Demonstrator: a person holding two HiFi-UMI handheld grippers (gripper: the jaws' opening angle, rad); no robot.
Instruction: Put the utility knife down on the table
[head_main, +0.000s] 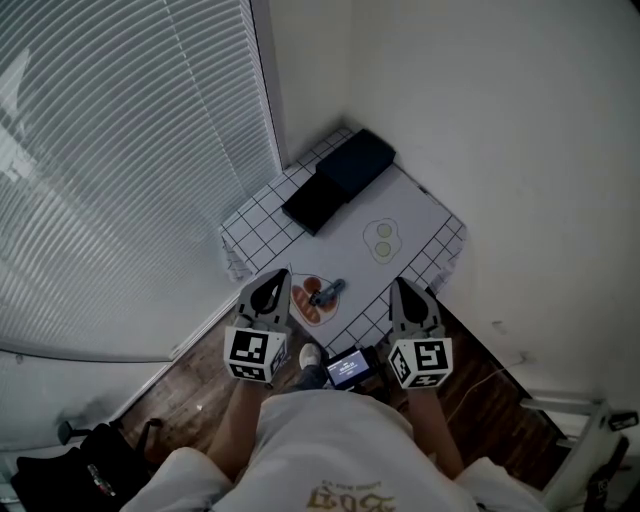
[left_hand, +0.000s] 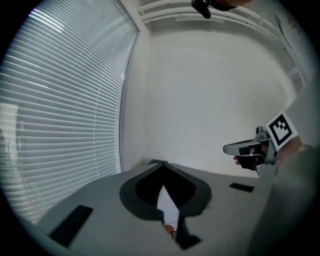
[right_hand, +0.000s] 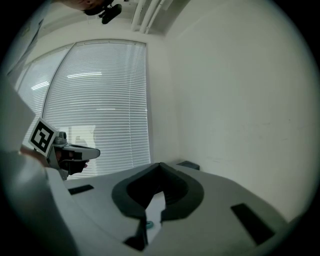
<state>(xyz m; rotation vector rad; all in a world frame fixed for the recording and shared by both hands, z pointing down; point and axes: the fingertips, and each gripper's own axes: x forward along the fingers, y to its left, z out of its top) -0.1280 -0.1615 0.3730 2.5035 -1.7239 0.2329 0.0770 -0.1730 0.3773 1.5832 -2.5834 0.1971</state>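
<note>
Closest in, from the head view, I see a pale shirt (head_main: 330, 450) and below it a small lit screen (head_main: 348, 367) with one shoe (head_main: 310, 354) beside it on the dark wood floor (head_main: 190, 395). A black bag (head_main: 60, 475) sits off to the left by the blinds (head_main: 120, 170). Just past the screen both tools are held side by side over the near edge of the table (head_main: 430, 225), well apart from each other. The left gripper (head_main: 272, 290) has its jaws fully together with the tips meeting. Only the hollow between the jaws stays open, and it shows just the tabletop and a bit of red below. The right gripper (head_main: 408, 298) also has its tips pressed together with nothing caught between them. The utility knife (head_main: 326, 292) lies flat on the table between the two sets of tips and a little beyond them, touched by neither. It rests across an orange-red patch (head_main: 308, 308) that may be a print on the cloth or a small dish; I cannot tell at this size. Farther on there is a drawn pair of eggs (head_main: 382, 240), then a black case (head_main: 338, 180) lying aslant toward the far corner, where the white wall (head_main: 480, 100) meets the blinds.
</note>
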